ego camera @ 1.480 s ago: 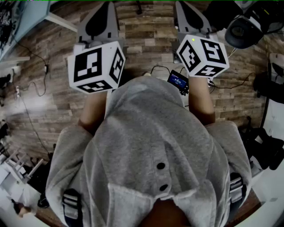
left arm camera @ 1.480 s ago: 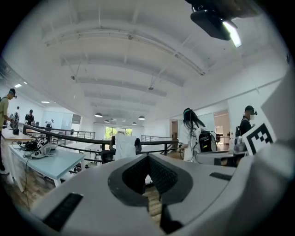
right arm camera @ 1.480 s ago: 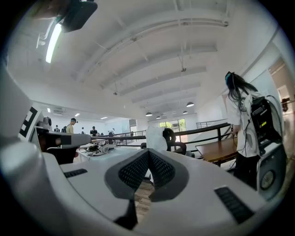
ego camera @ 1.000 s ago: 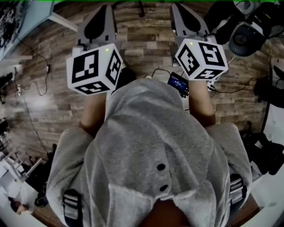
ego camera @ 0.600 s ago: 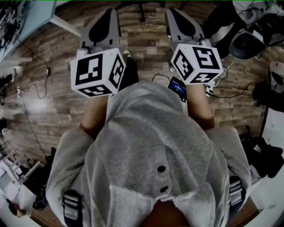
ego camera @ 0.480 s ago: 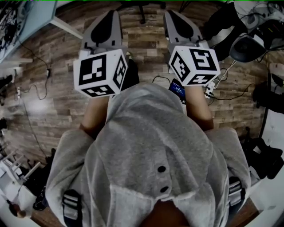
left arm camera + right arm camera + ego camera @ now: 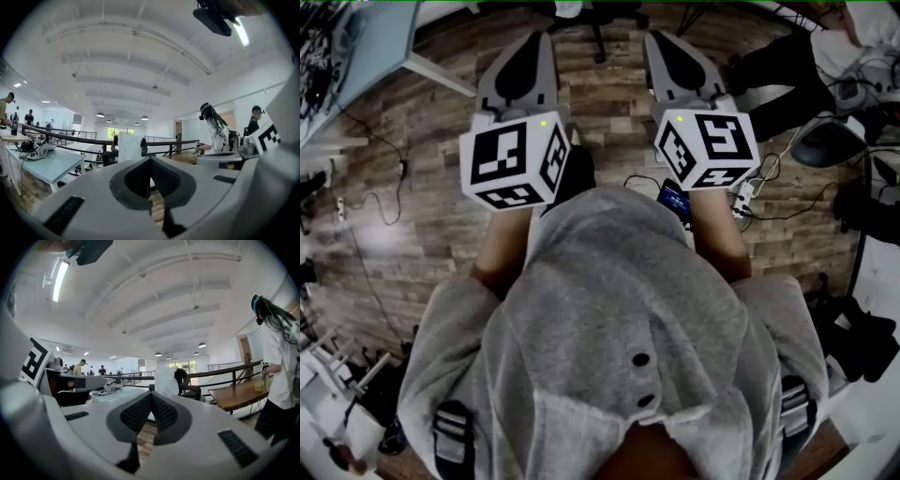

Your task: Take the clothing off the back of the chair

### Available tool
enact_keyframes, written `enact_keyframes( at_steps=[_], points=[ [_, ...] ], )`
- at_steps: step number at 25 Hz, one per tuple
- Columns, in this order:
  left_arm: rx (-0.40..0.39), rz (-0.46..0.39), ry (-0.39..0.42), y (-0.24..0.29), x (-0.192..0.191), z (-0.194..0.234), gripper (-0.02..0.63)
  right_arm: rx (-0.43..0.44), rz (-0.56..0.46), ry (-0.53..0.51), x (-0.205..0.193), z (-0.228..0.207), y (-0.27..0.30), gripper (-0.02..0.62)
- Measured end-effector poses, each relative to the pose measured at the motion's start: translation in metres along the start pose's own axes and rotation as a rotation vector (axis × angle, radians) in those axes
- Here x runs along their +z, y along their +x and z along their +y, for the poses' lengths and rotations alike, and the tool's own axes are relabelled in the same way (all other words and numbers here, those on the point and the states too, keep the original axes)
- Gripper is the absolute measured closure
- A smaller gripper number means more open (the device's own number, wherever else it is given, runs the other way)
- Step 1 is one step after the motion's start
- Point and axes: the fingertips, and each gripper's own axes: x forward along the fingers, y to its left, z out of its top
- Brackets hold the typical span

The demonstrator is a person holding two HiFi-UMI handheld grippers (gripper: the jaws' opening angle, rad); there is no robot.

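A white garment [image 7: 130, 146] hangs over the back of a black office chair [image 7: 108, 157] some way ahead, in front of a dark railing. The right gripper view shows the same garment [image 7: 166, 379] on the chair [image 7: 188, 389]. In the head view the chair's base [image 7: 600, 23] and a bit of white cloth [image 7: 567, 7] show at the top edge. My left gripper [image 7: 541, 39] and right gripper [image 7: 652, 39] are held level side by side, pointing at the chair and well short of it. Both are shut, pads meeting at the tips, with nothing between them.
Wood-plank floor [image 7: 609, 103] lies ahead, with cables and a power strip [image 7: 741, 192] at the right. A light desk [image 7: 44, 164] stands left, a wooden table [image 7: 239, 394] right. A person [image 7: 281, 376] stands close on the right; their legs [image 7: 778, 75] are in the head view.
Both grippers have moved forward over the floor and drawn a little closer together. The chair's base and the person's legs have come into the head view at the top.
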Motion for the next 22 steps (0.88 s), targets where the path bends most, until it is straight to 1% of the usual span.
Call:
enact_keyframes(
  at_steps=[10, 18, 22],
  points=[
    [0.0, 0.047, -0.01, 0.062, -0.002, 0.026, 0.595, -0.009, 0.05, 0.018, -0.004, -0.03, 0.058, 0.586],
    [-0.02, 0.063, -0.018, 0.115, 0.008, 0.045, 0.595, -0.027, 0.069, 0.02, 0.003, -0.048, 0.103, 0.586],
    [-0.03, 0.066, -0.027, 0.139, 0.013, 0.061, 0.595, -0.044, 0.073, 0.022, 0.009, -0.055, 0.129, 0.586]
  ],
)
